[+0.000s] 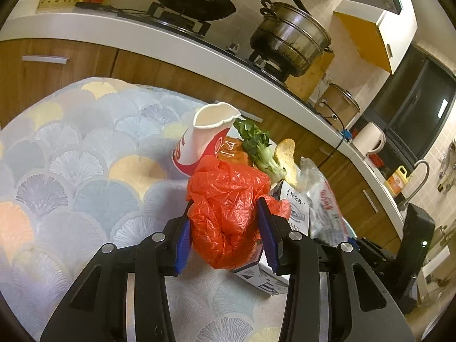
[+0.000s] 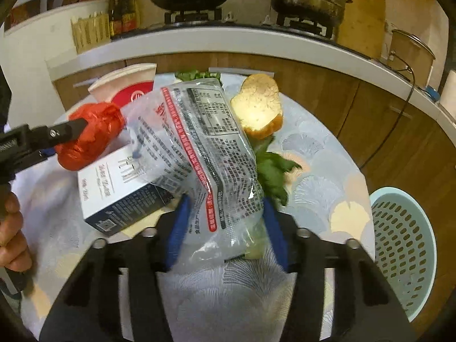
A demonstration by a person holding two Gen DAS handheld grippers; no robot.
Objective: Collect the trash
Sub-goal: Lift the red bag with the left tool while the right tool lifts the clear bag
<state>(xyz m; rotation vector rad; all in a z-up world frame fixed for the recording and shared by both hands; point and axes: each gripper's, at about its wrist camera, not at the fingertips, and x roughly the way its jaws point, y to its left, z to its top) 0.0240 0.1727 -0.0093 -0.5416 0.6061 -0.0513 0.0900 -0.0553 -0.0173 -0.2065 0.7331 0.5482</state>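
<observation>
A crumpled red plastic bag (image 1: 228,199) sits between the blue pads of my left gripper (image 1: 225,208), which is shut on it, just above a white box (image 1: 265,273). In the right wrist view that same gripper (image 2: 71,131) comes in from the left with the red bag (image 2: 91,136). My right gripper (image 2: 225,202) is shut on the lower end of a clear printed plastic wrapper (image 2: 199,131), which stands up over the white box (image 2: 122,188) and hides part of it. In the left wrist view, the wrapper (image 1: 325,205) shows at the right.
On the round table with the fan-patterned cloth (image 2: 322,188) lie a red and white paper cup (image 1: 199,139), bok choy (image 1: 256,148) and a bread slice (image 2: 256,105). A pale blue perforated basket (image 2: 404,250) stands at the right. A kitchen counter with pans runs behind.
</observation>
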